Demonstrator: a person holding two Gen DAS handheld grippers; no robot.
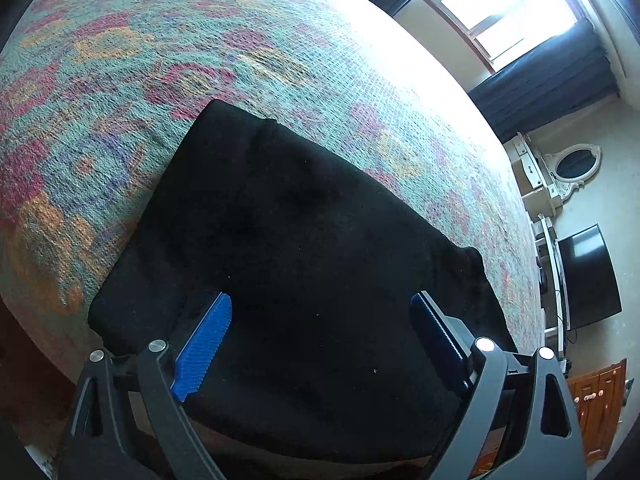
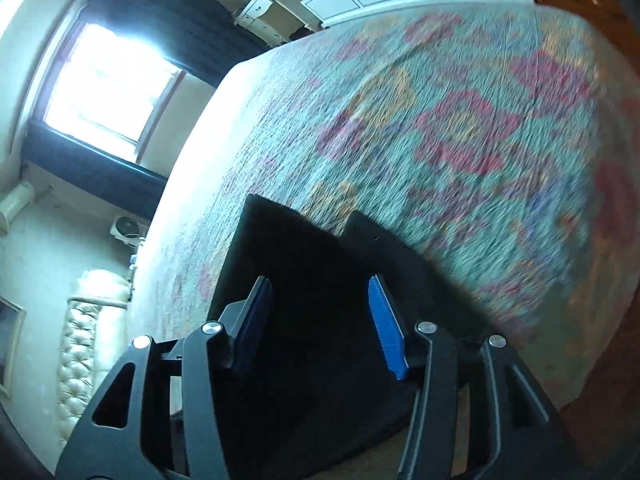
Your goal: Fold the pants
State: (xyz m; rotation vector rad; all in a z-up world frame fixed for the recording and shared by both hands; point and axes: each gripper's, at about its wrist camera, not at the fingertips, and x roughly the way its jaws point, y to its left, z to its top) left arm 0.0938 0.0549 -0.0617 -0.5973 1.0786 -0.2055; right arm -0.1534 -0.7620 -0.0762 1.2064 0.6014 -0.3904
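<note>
Patterned bedspread point(image 1: 120, 60) under us; black pants point(image 1: 304, 240) sit near its front edge, already a compact folded block. Left gripper point(image 1: 320, 336) wide open, right gripper point(image 2: 316, 316) half open, both empty over them. We'd say nearly done.

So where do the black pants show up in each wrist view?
Left wrist: black folded fabric pants fill centre to bottom, on the floral woven bedspread.
Right wrist: pants at lower centre.
Shared landmark: the bright window, top right in the left view, upper left in the right.
</note>
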